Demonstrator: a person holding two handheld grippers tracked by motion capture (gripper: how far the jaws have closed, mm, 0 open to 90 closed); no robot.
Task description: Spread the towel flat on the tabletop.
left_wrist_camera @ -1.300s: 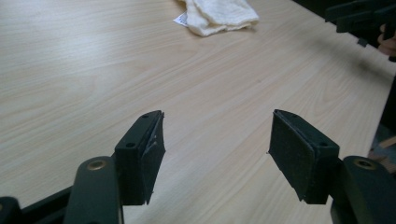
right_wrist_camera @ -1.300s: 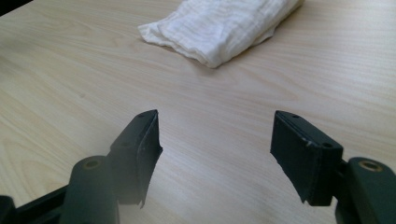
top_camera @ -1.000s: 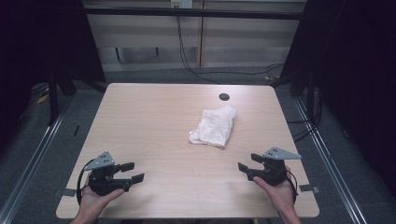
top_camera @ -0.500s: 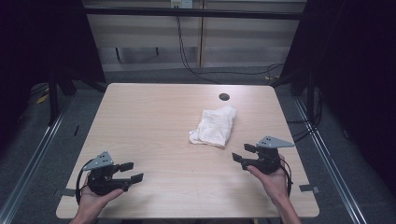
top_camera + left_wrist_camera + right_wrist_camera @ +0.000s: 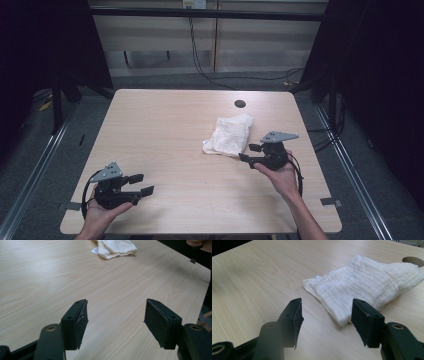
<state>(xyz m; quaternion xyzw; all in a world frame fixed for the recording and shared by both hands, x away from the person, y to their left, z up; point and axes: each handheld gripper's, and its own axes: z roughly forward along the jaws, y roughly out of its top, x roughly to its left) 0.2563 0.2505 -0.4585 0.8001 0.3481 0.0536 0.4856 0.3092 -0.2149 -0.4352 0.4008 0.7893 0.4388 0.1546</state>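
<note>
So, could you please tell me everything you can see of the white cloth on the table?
The white, loosely folded waffle-textured cloth lies crumpled flat on the pale wooden table, right of centre, just below the round dark cable hole. Its layered edges fan out at the near corner, where a small tag shows. The right tongs sit open just before that near corner, not touching it. Nothing else touches it.

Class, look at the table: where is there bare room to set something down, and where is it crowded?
Bare: the whole left half of the table, from far edge to left gripper, and the near middle between the grippers. Crowded: right side, where right gripper nears the white cloth.
</note>
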